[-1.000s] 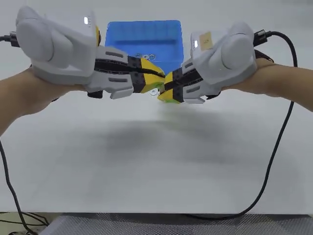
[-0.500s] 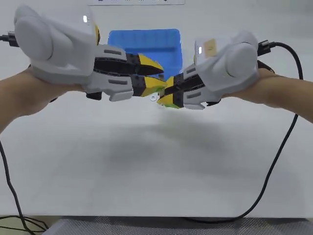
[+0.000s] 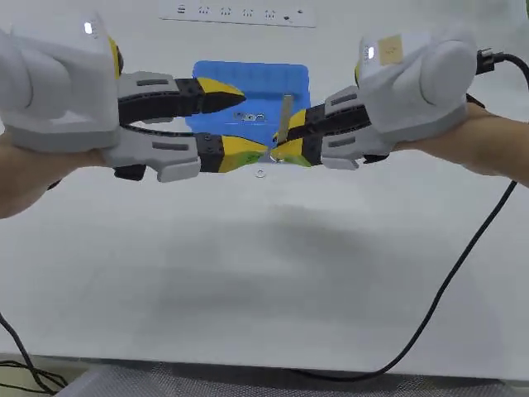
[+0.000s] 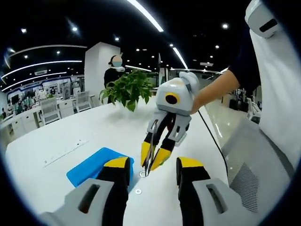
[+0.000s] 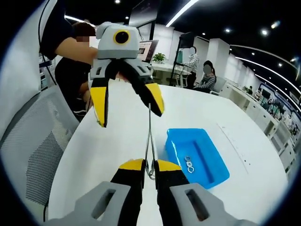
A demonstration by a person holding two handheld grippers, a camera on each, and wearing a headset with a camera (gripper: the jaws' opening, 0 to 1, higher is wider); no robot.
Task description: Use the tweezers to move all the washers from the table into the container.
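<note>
- We find the right gripper with its yellow-tipped jaws drawn narrow, clamped on the tweezers, a thin, flat strip of bare metal.
- In the right gripper view the tweezers run straight toward 12 o'clock from the jaws. We cannot make out whether their tips are closed on anything.
- In the head view the lower end of the tweezers is hidden behind the meeting jaw tips.
- The left gripper stands wide apart and holds nothing. Its jaws are black with yellow pads on a grey moulded body.
- One washer on the table lies just below the jaw tips at 6 o'clock, a small metal ring. In the left gripper view we cannot tell whether the tweezers touch a ring there.
- The container is a shallow blue plastic tray with rounded corners, beyond the grippers at 12 o'clock.
- The washers in the container form a small cluster, too small to count with confidence.
- The table is smooth, matt and white.
- A black cable trails from the right gripper toward 6 o'clock and is cut off at the table's near edge.
</note>
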